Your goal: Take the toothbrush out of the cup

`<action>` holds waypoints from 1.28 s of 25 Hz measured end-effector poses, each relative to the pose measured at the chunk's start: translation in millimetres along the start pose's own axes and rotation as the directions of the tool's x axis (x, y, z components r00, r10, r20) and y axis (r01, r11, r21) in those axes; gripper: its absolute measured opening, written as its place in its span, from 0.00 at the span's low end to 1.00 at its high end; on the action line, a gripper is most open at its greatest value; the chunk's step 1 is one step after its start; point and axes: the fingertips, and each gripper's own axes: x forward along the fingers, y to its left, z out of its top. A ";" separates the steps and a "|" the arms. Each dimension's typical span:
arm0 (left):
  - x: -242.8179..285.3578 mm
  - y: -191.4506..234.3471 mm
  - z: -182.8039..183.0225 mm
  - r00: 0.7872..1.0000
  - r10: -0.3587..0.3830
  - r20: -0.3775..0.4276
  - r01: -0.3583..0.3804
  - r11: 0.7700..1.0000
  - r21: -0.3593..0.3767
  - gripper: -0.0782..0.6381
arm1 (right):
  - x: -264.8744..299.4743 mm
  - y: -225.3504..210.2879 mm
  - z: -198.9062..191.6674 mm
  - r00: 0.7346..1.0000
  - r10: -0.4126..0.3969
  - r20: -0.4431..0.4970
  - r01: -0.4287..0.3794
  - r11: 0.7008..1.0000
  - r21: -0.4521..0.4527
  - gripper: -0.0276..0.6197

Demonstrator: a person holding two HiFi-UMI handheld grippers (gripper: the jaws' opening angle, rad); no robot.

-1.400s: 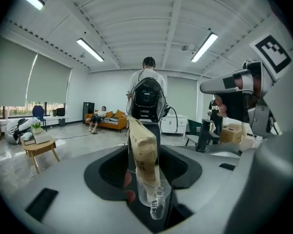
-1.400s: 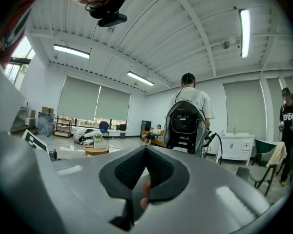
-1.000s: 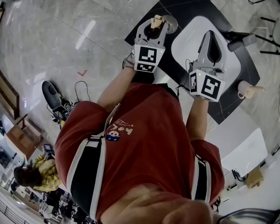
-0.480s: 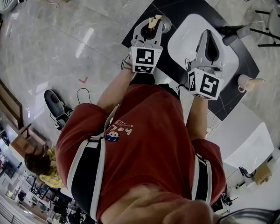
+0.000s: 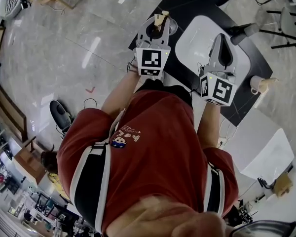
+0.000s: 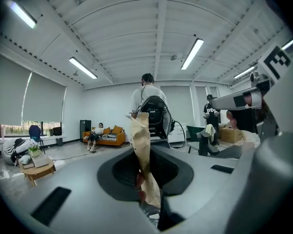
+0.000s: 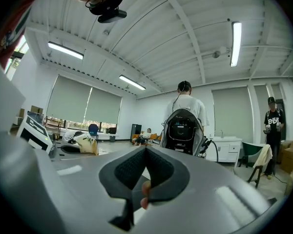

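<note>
While the left gripper [image 5: 160, 24], its jaws just closed in, pinches the tan toothbrush [image 5: 161, 18] beside the clear cup [image 5: 172, 27], the right gripper [image 5: 221, 37] hangs pressed together and empty, right of that cup. Farther right stands a second cup [image 5: 258, 84].

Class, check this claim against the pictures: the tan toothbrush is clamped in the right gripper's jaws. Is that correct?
No. The left gripper view shows the tan toothbrush clamped in the left gripper, whose jaws have just been closing on it. The right gripper has its jaws shut on nothing.
</note>
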 end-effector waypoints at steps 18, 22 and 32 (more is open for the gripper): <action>12.3 -80.7 75.0 0.985 -0.123 0.120 0.114 0.990 0.080 0.17 | -56.6 -88.1 1.8 0.982 -0.185 0.034 0.183 0.981 0.060 0.06; 22.0 -126.8 83.7 0.969 -0.210 0.131 0.199 0.976 0.092 0.17 | -82.5 -118.9 0.3 0.967 -0.253 0.027 0.251 0.966 0.065 0.06; 48.8 -263.5 80.6 0.896 -0.428 0.120 0.416 0.903 0.112 0.17 | -166.6 -221.2 -18.3 0.879 -0.477 -0.012 0.477 0.877 0.053 0.06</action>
